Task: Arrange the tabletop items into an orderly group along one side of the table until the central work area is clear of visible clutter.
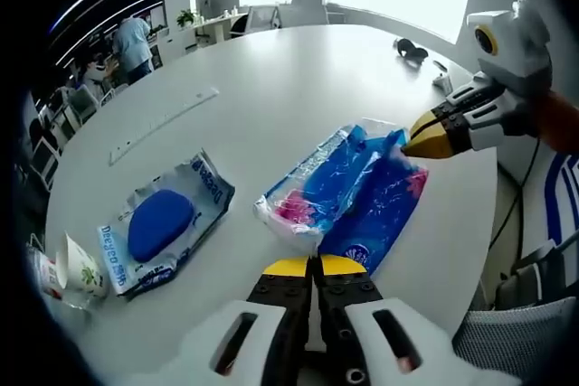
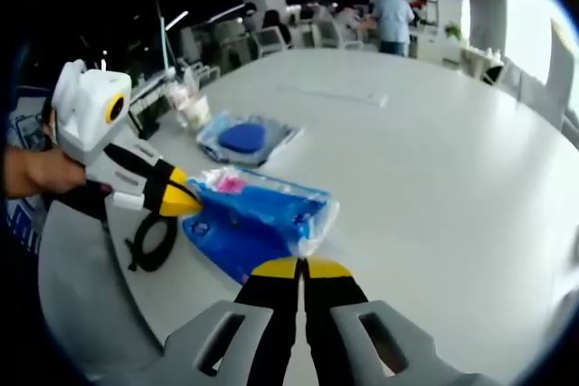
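In the left gripper view your left gripper (image 1: 314, 266) sits at the near edge of the white table (image 1: 298, 70), its yellow-tipped jaws pressed together on nothing. Just beyond the tips lie two blue tissue packs (image 1: 339, 192), touching side by side; your right gripper (image 1: 423, 145) comes in from the right with its jaws together, tips at the far corner of the packs, and you cannot tell if it pinches the wrapping. Off to the left rests a blue wipes pack (image 1: 163, 223), apart from the tissues, and past it, at the table's edge, a paper cup (image 1: 80, 268). Farther across lies a clear ruler (image 1: 163, 124), and at the far side a small dark object (image 1: 412, 48). In the right gripper view a black cable (image 2: 152, 240) coils beside the tissue packs.
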`<state>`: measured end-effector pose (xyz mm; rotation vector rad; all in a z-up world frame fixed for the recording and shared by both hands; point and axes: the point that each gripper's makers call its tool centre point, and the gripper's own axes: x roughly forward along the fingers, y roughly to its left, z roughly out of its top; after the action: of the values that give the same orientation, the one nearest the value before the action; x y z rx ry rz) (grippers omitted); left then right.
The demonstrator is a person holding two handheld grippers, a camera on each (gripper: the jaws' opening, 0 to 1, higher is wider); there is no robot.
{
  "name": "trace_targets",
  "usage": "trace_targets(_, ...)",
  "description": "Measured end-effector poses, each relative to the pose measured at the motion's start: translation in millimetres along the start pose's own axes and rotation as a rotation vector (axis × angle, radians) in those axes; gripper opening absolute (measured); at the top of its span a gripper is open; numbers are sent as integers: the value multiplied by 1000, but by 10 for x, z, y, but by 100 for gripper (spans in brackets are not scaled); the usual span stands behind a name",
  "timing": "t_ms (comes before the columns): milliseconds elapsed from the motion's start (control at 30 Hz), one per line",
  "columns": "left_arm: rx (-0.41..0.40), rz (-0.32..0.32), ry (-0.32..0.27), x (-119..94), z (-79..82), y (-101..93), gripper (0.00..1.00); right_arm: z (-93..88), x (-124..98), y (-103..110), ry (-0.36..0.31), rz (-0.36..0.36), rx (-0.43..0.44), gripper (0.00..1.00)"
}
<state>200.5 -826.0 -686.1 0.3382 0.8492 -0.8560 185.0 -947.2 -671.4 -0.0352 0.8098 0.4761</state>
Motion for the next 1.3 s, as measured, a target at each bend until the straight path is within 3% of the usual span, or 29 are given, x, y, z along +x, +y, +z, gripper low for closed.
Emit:
trace_targets(500, -3, 9, -16, 67, 184, 99, 0, 145, 18, -127, -22, -10, -4, 0)
trace_targets(1300, 1, 15, -16, 217, 337, 198, 0, 247, 126, -310, -28, -27, -1, 0)
